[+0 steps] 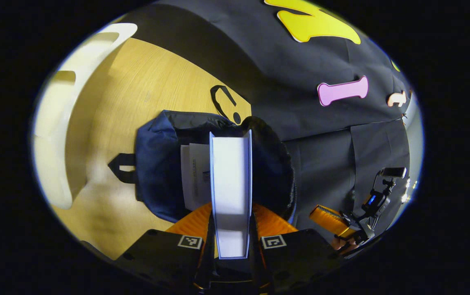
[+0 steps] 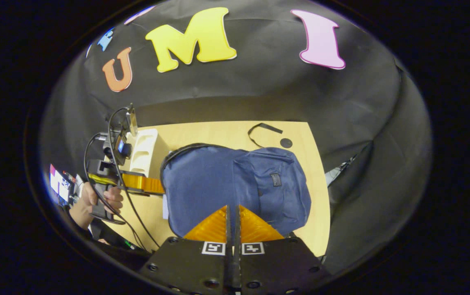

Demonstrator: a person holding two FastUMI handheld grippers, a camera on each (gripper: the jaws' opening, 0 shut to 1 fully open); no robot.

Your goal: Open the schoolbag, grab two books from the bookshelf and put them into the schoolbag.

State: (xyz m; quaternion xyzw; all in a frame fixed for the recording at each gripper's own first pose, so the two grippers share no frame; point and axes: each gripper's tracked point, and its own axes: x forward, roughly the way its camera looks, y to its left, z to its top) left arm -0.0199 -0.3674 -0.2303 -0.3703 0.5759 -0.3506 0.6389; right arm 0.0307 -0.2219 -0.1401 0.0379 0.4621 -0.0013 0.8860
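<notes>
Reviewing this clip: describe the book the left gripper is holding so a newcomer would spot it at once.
Start at the wooden table and find the dark blue schoolbag lying on it. At the bag's open mouth, the left gripper clamps a book edge-on, its white pages framed by thin pale blue covers. It stands proud and thick, unlike the flatter white book already tucked in the bag beside it.

bookshelf (image 1: 60, 123): blurred, cut by edge | book (image 1: 231, 192): far end hidden inside schoolbag (image 1: 161, 172)

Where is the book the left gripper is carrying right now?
In the left gripper view, the book stands clamped in the left gripper, its far end at the open mouth of the schoolbag.
</notes>
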